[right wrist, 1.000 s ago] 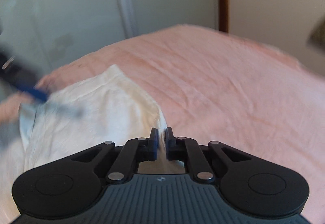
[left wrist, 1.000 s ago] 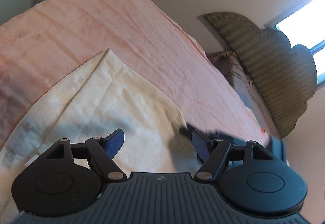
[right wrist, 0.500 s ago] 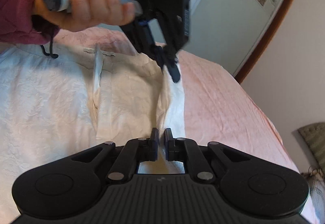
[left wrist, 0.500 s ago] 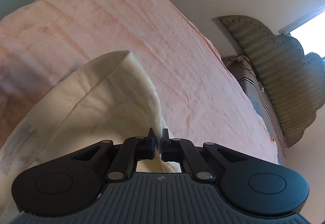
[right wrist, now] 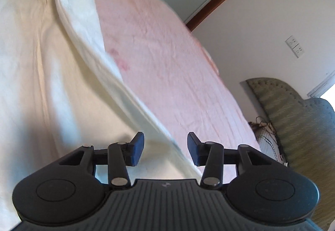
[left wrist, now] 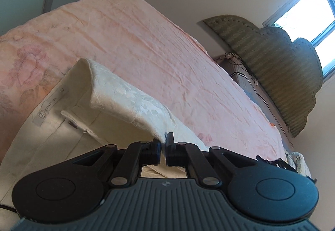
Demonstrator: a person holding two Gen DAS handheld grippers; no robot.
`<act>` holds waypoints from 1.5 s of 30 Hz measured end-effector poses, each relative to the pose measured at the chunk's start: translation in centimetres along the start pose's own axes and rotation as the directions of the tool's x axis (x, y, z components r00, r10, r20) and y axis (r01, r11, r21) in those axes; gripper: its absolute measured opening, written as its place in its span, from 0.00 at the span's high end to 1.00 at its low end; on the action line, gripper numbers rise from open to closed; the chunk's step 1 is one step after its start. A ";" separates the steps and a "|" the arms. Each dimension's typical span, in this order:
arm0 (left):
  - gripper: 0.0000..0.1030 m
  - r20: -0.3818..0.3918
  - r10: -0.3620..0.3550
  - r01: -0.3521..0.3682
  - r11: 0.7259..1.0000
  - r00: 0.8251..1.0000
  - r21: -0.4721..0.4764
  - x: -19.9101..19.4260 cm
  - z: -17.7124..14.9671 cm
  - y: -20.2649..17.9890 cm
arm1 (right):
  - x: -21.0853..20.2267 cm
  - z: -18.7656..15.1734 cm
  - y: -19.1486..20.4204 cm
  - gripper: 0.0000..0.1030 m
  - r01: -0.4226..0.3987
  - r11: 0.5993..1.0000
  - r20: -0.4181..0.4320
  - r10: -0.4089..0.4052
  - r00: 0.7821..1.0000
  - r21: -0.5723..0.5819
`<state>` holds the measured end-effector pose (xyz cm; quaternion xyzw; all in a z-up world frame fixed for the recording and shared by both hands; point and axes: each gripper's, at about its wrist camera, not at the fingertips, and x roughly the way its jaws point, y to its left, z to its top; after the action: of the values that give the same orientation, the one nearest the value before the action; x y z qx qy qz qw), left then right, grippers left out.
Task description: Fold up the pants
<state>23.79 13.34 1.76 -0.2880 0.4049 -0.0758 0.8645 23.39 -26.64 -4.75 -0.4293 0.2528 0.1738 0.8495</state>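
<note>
Daylight glares through the window; fisheye-bent edges, right wrist view motion-blurred.

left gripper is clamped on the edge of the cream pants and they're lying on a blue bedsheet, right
Not quite: the bedsheet is pink, not blue, as the left wrist view shows. The left gripper is indeed clamped on the edge of the cream pants.

The pants ahead of the left gripper are cream cloth with a raised, faintly shiny woven pattern outside and a plain matt lining. Beyond them the bed sheet is matt, creased pink cloth. The gripper itself is matt black plastic with shiny metal pins.
</note>
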 end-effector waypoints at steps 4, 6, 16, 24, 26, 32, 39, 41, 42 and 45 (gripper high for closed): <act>0.99 0.004 0.013 -0.013 1.000 1.000 0.016 0.0 -0.3 -0.1 | 3.1 -0.1 -0.1 0.63 -0.016 0.999 -0.045 0.015 0.999 -0.036; 0.99 0.008 0.015 -0.015 1.000 1.000 0.000 -0.3 -0.4 0.2 | 2.9 0.2 -0.5 0.94 -0.005 0.999 -0.057 0.007 0.998 0.036; 0.99 0.054 -0.064 0.062 0.998 0.997 0.028 -8.8 -4.8 2.8 | -14.1 -1.2 3.9 0.95 0.016 0.975 0.092 -0.037 0.995 0.220; 0.99 -0.083 0.022 -0.026 0.999 0.996 -0.047 -10.1 -10.2 7.1 | -18.0 -3.7 11.7 0.95 -0.085 0.948 0.073 0.065 0.995 0.307; 0.99 -0.090 0.022 -0.028 0.998 0.996 -0.065 -10.4 -10.6 7.9 | -18.3 -4.1 11.8 0.95 -0.089 0.937 0.079 0.066 0.995 0.338; 0.99 -0.017 0.091 -0.091 0.996 0.996 -0.010 -12.2 -10.6 7.1 | -18.7 -4.0 11.9 0.95 -0.134 0.924 0.097 0.105 0.990 0.358; 0.99 -0.059 0.163 -0.165 0.986 0.985 -0.028 -10.3 -11.8 8.5 | -18.5 -4.6 13.6 0.95 -0.165 0.905 0.098 0.137 0.986 0.392; 0.99 -0.062 0.161 -0.163 0.986 0.985 -0.028 -10.3 -11.6 8.6 | -18.8 -4.7 13.4 0.95 -0.170 0.899 0.111 0.136 0.984 0.405; 0.99 -0.072 0.164 -0.166 0.986 0.984 -0.026 -10.1 -11.6 8.6 | -18.4 -5.0 13.6 0.95 -0.175 0.889 0.104 0.144 0.984 0.422; 0.82 -0.085 0.186 -0.187 0.982 0.979 -0.003 -10.4 -11.5 8.2 | -18.1 -6.0 13.9 0.92 -0.179 0.866 0.114 0.142 0.983 0.468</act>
<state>7.53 18.86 -1.79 -0.2501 0.4665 -0.0042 0.8484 -0.09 -24.96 -6.24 -0.1781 0.2900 0.1925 0.9204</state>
